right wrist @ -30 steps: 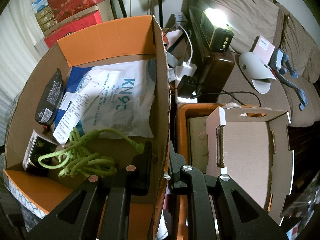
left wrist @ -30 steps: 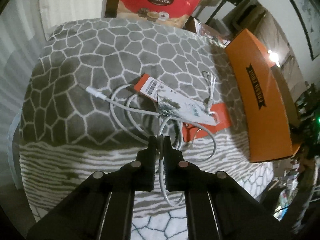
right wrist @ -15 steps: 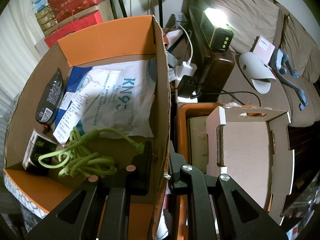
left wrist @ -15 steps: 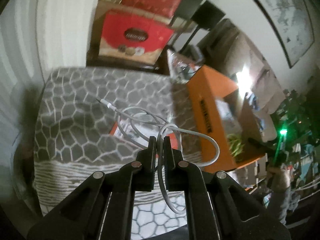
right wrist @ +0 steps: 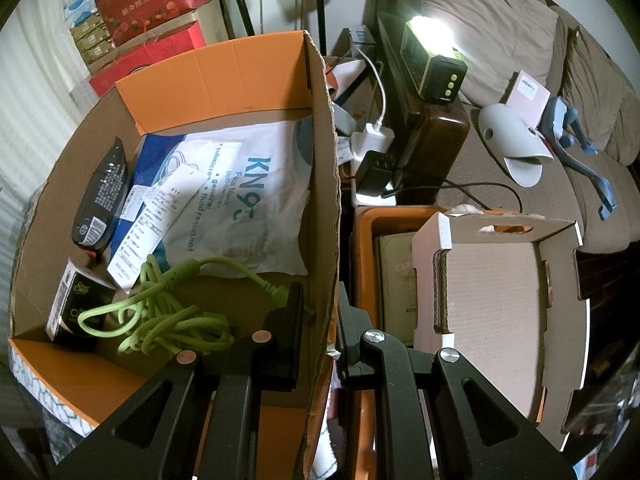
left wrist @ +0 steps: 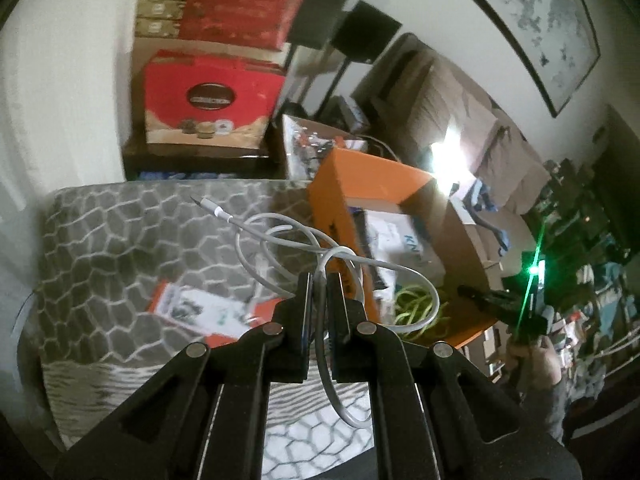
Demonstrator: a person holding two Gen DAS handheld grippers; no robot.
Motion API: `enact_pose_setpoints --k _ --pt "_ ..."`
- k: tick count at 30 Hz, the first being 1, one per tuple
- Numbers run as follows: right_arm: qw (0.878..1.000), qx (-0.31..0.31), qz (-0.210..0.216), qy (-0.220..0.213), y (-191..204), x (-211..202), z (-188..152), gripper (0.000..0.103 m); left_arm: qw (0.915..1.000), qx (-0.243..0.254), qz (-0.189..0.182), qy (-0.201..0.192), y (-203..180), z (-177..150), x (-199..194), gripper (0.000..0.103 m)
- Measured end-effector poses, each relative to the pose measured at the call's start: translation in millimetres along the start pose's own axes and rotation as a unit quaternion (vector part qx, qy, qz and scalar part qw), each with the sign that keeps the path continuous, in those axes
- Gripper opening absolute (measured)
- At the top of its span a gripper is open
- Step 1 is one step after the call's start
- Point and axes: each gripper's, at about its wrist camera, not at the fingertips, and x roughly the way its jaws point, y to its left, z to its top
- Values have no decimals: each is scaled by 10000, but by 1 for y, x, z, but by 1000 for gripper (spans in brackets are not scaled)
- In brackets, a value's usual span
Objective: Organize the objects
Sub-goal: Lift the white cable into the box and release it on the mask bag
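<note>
My left gripper (left wrist: 319, 280) is shut on a white charging cable (left wrist: 280, 236), lifted above the grey patterned cushion (left wrist: 120, 240); its loops dangle and its plug sticks out to the upper left. An orange-and-white card packet (left wrist: 192, 306) still lies on the cushion. To the right stands the open orange cardboard box (left wrist: 360, 176). My right gripper (right wrist: 318, 304) is shut on that box's right wall (right wrist: 324, 200). Inside lie a green cable (right wrist: 160, 312), a KN95 mask bag (right wrist: 248, 184), a black pouch (right wrist: 102, 196) and a small carton (right wrist: 74, 304).
Red gift boxes (left wrist: 208, 100) are stacked behind the cushion. Right of the orange box sit a second orange bin (right wrist: 368, 264) with a cardboard flap (right wrist: 496, 312), a power strip with chargers (right wrist: 372, 152), a lit lamp (right wrist: 432, 60) and a sofa (right wrist: 520, 40) holding small items.
My left gripper rose with the white cable, lifting it off the cushion and swinging toward the orange box. The card packets stayed on the cushion. The right gripper kept still on the box wall.
</note>
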Motion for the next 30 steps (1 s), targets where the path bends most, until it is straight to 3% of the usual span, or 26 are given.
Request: enact_pose_setpoints --k 16,30 --pt "10000 14 16 -6 1 -1 1 14 9981 366 -399 296 -89 21 95 7" --pt "10000 33 53 -14 2 -1 1 14 9956 524 -178 755 -116 9 163 7"
